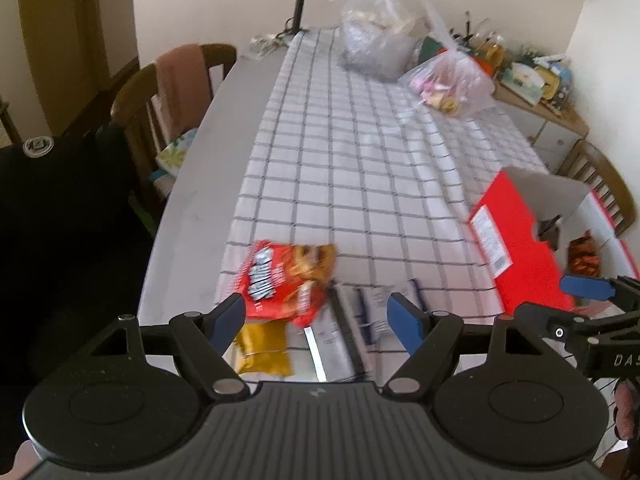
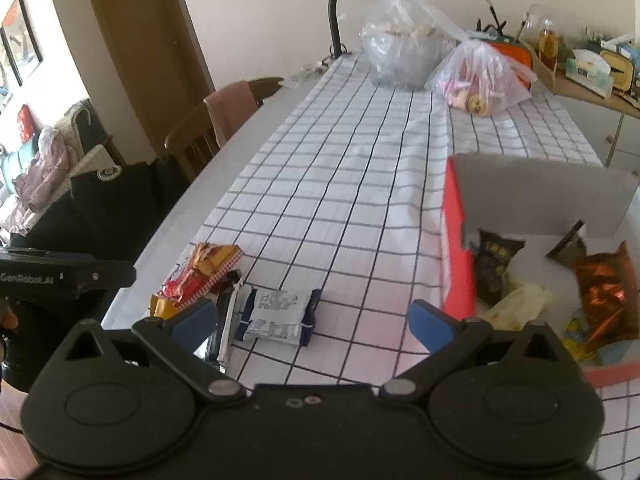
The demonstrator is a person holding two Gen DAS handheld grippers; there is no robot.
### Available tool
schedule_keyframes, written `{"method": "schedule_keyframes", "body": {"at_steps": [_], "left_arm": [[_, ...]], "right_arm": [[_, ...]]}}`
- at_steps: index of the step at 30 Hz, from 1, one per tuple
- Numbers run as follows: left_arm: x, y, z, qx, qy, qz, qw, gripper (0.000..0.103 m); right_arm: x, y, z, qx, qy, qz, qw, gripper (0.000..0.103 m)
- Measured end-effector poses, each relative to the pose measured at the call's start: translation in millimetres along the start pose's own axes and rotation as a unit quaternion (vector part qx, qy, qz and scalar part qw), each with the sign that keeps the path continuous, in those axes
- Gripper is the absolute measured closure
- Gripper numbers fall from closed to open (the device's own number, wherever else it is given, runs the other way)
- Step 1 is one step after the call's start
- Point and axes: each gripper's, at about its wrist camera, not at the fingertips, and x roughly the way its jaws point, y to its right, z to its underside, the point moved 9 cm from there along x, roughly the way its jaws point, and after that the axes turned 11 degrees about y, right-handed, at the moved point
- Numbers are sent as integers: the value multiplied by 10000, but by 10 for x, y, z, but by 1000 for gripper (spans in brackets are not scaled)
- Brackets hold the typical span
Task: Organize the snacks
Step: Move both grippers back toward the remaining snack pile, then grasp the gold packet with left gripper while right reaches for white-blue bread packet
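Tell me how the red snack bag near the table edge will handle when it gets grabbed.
The red snack bag looks like thin crinkled foil, so it will probably flex and crumple rather than stay stiff. It lies partly on a yellow packet, so a push may drag that along. Its glossy film could slip between the pads.

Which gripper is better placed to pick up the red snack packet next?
Left. The open left gripper points right over the red snack packet; the right gripper, also open, sits nearer the red box.
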Motion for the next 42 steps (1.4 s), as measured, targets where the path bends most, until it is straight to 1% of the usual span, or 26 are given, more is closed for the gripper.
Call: {"method": "schedule_keyframes", "body": {"at_steps": [8,14,18,24,28,31,35,42], "left_arm": [[293,-342,297,52,-423,-256,9988,25],[517,-434,507,190,-834,-322,9958,25],[661,-449,601,306,-1022,-389,9935,25],[848,-439,631,318,-1195,-501,9911,25],[938,-414,660,440,-1266,-555,9894,25],[1005,-445,679,365,-1382,-640,9877,25],[1057,-432,696,376,-1469,-677,9861,25],[1127,-377,658,332,-1531,-628,9856,28]], "right_arm": [[352,-204,203,-114,-350,87,9993,1],[586,-279,327,-210,-611,162,9978,1],[765,-299,419,-263,-809,252,9961,2],[982,-299,487,-336,-994,373,9938,4],[1090,-315,486,-461,-1030,471,9925,5],[1156,-316,486,-533,-1051,577,9914,6],[1231,-350,501,-659,-1111,600,9898,7],[1290,-346,565,-669,-1235,601,9883,18]]}}
